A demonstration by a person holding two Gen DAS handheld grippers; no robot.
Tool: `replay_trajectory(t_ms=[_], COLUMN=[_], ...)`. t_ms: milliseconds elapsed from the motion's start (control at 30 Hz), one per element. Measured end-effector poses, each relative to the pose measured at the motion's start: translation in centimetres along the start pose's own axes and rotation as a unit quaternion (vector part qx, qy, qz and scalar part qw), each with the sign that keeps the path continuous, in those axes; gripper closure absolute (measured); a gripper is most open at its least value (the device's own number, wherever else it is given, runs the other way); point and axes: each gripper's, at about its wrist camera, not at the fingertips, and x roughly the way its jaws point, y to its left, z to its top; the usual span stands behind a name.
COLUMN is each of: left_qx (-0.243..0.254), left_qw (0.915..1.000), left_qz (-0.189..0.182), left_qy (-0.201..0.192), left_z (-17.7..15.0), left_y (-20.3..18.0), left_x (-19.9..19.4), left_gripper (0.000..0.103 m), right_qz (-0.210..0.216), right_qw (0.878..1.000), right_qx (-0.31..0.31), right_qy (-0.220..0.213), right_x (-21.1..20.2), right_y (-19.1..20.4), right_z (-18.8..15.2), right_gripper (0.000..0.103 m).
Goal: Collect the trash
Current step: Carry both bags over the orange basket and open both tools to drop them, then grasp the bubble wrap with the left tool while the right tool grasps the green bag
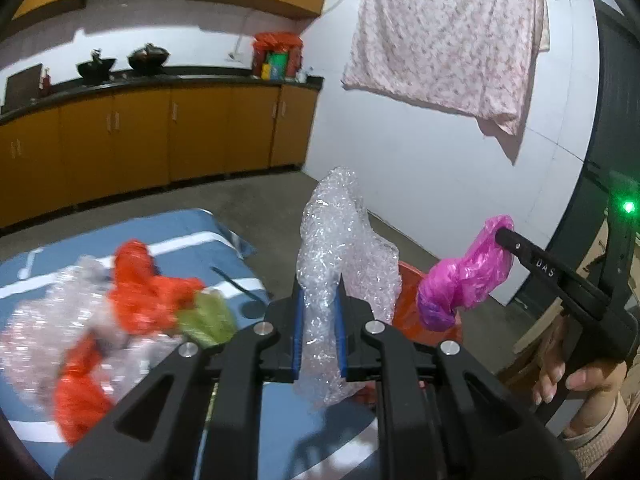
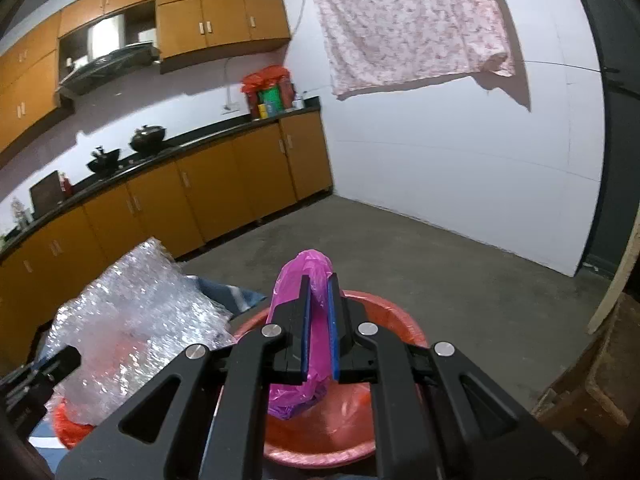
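In the left wrist view the left gripper (image 1: 320, 296) is clamped on a wad of bubble wrap (image 1: 340, 236) held just beside the red basin (image 1: 412, 300), while more orange bags (image 1: 148, 292) and wrap lie blurred on the blue sheet (image 1: 188, 236), so I judge most of the collecting remains. In the right wrist view the right gripper (image 2: 319, 300) pinches a pink bag (image 2: 298, 392) directly above the basin (image 2: 400, 320), whose floor looks bare but is half hidden by the fingers.
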Motion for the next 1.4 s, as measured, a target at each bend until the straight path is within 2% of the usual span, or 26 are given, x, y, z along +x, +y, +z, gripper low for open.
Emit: replay_trajectory(t_ms=[300,500,600,667,733,800,867,967,1067,1233,1333,1400], left_qx=[0.006,0.007,0.006,0.002,0.001,0.0,-0.003,-0.006,-0.01,-0.024,-0.028,-0.031], left_qw=[0.9992,0.9984,0.9981,0.998,0.9982,0.9984,0.9985,0.9989,0.9993,0.9992,0.9991,0.999], left_qz=[-0.023,-0.032,-0.03,-0.032,-0.03,-0.027,-0.026,-0.016,-0.004,0.009,0.022,0.028], left_qy=[0.032,0.046,0.054,0.055,0.052,0.05,0.048,0.044,0.036,0.03,0.021,0.013], left_z=[-0.7,-1.3,-1.5,-1.6,-1.7,-1.7,-1.7,-1.7,-1.8,-2.0,-1.8,-1.7], left_y=[-2.2,-2.7,-2.8,-2.7,-2.6,-2.4,-2.2,-1.8,-1.2,-0.1,0.8,1.3], left_x=[6.6,8.7,9.9,10.1,10.0,9.7,9.4,8.5,7.3,5.3,4.0,3.1], left_gripper=[0.089,0.089,0.083,0.065,0.057,0.055,0.052,0.049,0.046,0.046,0.046,0.046], right_qz=[-0.024,-0.026,-0.011,-0.004,0.001,0.001,-0.001,-0.003,-0.002,-0.012,-0.005,0.0], right_qw=[1.0,1.0,1.0,1.0,1.0,1.0,1.0,1.0,1.0,0.999,0.999,1.0], right_qx=[0.004,0.016,0.023,0.024,0.022,0.023,0.026,0.027,0.021,-0.013,-0.011,-0.012], right_qy=[-0.002,-0.003,0.006,0.009,0.012,0.014,0.014,0.011,0.009,0.048,0.033,0.028], right_x=[2.2,3.2,3.7,3.8,3.7,3.5,3.2,2.7,2.8,5.2,4.0,3.2], right_y=[-1.9,-3.1,-3.2,-3.3,-3.4,-3.5,-3.7,-3.9,-3.6,-2.0,-1.6,-1.4], right_z=[-0.2,0.2,0.3,0.2,0.0,-0.2,-0.3,-0.4,-0.4,-0.1,0.2,0.2], right_gripper=[0.095,0.095,0.094,0.091,0.087,0.08,0.067,0.06,0.06,0.06,0.06,0.055])
